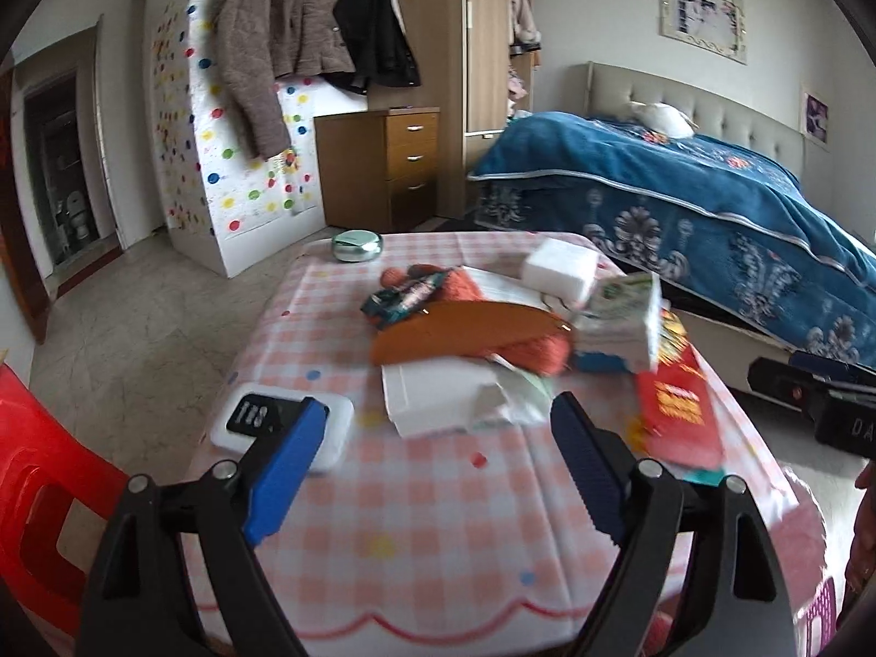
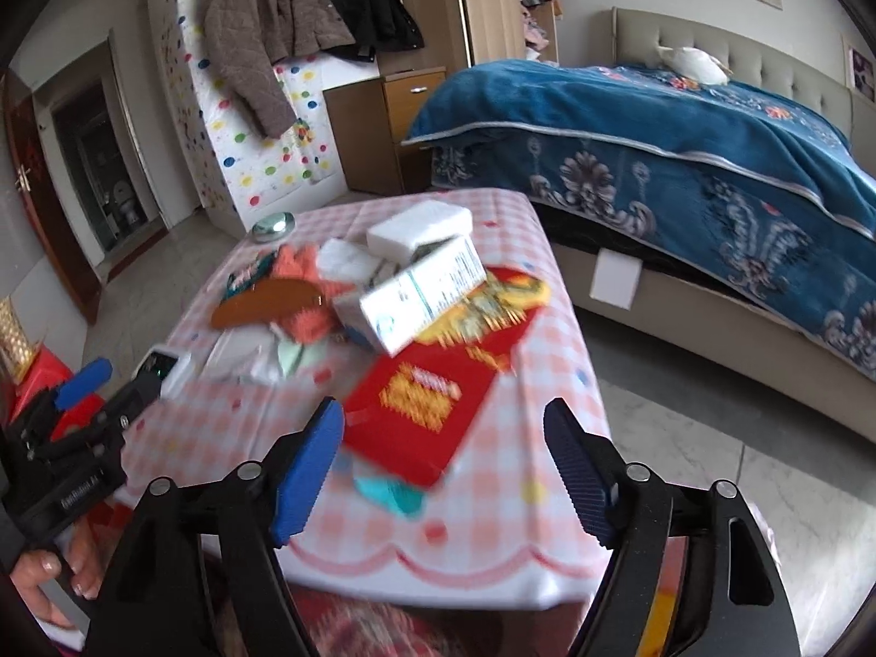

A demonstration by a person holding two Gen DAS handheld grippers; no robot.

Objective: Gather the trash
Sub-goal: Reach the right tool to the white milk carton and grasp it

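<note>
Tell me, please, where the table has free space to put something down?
Free: the near strip of checked tablecloth between the scalloped edge and the white box; also the far left part before the green tin. Crowded: the middle and right, around the red packet.

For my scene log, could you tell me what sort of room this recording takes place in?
Most likely a home bedroom: a bed with a blue blanket and padded headboard, coats hanging by a wardrobe, and a small drawer cabinet. The cluttered table with a pink checked cloth stands beside the bed.
</note>
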